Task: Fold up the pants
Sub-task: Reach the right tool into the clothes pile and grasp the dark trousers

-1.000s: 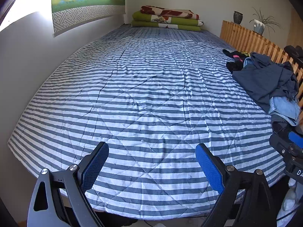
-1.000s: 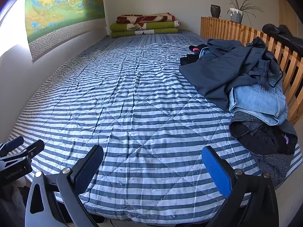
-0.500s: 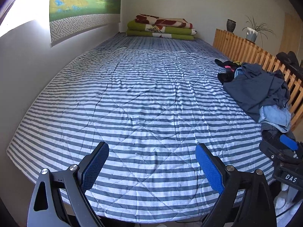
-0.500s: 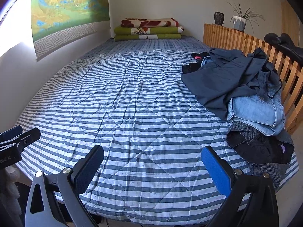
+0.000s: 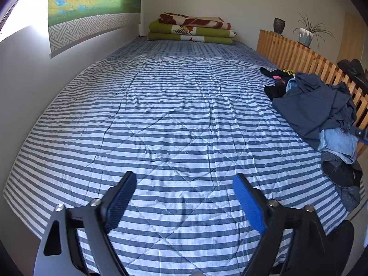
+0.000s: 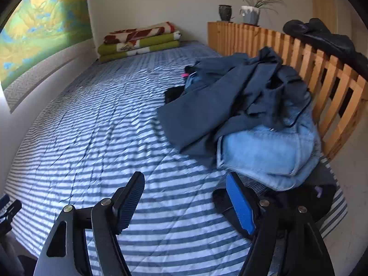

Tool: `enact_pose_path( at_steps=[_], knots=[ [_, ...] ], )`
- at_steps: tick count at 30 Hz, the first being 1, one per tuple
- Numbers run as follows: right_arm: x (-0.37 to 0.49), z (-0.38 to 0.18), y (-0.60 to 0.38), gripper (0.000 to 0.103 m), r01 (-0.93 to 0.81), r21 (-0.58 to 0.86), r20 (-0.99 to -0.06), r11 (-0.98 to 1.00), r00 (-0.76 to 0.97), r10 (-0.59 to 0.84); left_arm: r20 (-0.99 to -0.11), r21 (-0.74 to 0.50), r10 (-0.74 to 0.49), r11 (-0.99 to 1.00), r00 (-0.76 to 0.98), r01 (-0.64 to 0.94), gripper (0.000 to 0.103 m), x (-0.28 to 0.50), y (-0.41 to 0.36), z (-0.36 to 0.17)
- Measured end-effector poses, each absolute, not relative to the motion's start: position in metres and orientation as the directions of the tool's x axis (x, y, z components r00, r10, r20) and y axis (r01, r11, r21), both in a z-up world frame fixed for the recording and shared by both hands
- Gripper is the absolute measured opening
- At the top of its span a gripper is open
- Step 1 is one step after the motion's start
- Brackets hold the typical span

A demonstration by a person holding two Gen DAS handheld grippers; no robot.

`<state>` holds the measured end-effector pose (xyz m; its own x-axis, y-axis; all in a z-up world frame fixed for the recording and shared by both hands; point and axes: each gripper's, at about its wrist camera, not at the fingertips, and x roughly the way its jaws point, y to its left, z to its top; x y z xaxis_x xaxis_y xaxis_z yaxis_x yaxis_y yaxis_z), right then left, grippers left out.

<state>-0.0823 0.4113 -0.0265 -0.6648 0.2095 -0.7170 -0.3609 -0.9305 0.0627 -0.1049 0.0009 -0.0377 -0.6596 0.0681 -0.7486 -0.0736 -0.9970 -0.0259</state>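
We've got nothing in hand yet. The left gripper (image 5: pixel 184 197) hangs over bare striped quilt (image 5: pixel 174 119) near the bed's near edge, jaws partly open & closing, only quilt showing between the pads. The right gripper (image 6: pixel 185 199) is the same: partly open, closing, nothing gripped, though its blue pad sits just beside dark cloth at the pile's near end. The pants are somewhere in the clothes pile (image 6: pixel 248 115) along the bed's right edge, against the wooden slat rail (image 6: pixel 326 78). We can't tell which garment is the target; light denim (image 6: pixel 264 154) lies on top at the near end, a navy piece (image 6: pixel 214 105) spreads behind it. The pile's long axis runs along that right edge, near corner toward the far end. It lies ahead & to the right of the right fingers, well apart from the left ones, so we judge the right hand is the nearer for the pick.
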Motion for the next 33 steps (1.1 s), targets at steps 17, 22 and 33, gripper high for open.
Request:
enact_pose_path(
  at_steps=[17,22,33],
  knots=[
    [-0.228,-0.015,0.569,0.078,-0.557,-0.114,-0.805,-0.823,-0.433,0.405,-0.744,-0.01,0.056,-0.997,-0.666,-0.072,0.071,-0.151,0.001,-0.052],
    [-0.229,-0.017,0.576,0.025,-0.537,-0.064,-0.837,-0.841,-0.431,0.338,-0.729,0.009,0.041,-0.998,-0.683,-0.069,0.067,-0.151,-0.013,-0.05],
    [-0.192,0.05,0.506,0.003,-0.352,0.03,-0.775,-0.935,-0.599,0.201,-0.704,-0.029,0.062,-0.998,-0.708,-0.059,0.055,-0.131,-0.037,-0.038]
  ],
)
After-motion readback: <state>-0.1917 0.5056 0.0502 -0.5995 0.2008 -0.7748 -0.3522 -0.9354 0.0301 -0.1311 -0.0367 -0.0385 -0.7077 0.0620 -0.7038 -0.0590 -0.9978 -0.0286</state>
